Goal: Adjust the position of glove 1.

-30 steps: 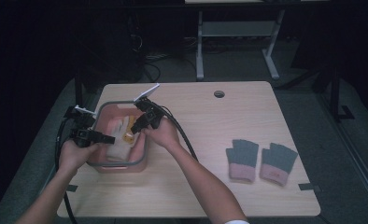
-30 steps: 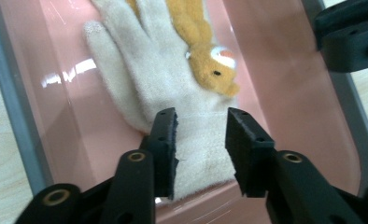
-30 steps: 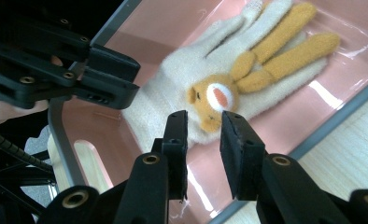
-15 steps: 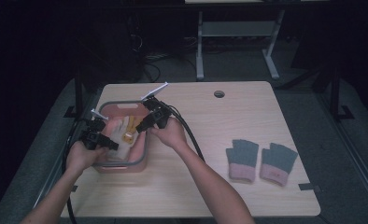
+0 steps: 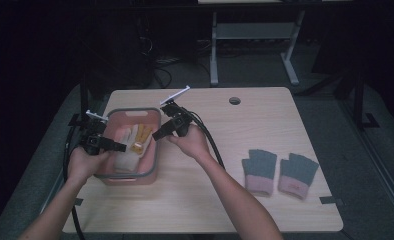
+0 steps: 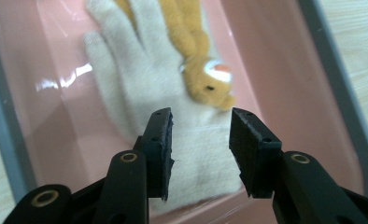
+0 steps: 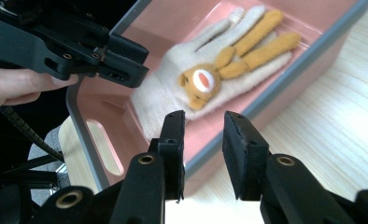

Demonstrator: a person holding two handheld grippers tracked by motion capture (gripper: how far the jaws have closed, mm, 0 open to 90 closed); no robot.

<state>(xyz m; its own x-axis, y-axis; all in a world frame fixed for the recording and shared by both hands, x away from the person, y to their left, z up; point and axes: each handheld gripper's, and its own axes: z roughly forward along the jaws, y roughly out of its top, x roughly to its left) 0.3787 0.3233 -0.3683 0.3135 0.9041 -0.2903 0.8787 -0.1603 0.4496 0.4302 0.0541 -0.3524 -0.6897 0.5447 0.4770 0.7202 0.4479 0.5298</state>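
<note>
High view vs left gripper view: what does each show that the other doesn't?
High view alone: the table, a grey-and-pink glove pair lying right of the pink bin, both forearms, and the right tongs at the bin's right rim. Left gripper view alone: close detail, with an orange animal figure on the cream glove. Both: the pink bin, the cream glove, and the left tongs, jaws apart over the cuff, having just been opening.
</note>
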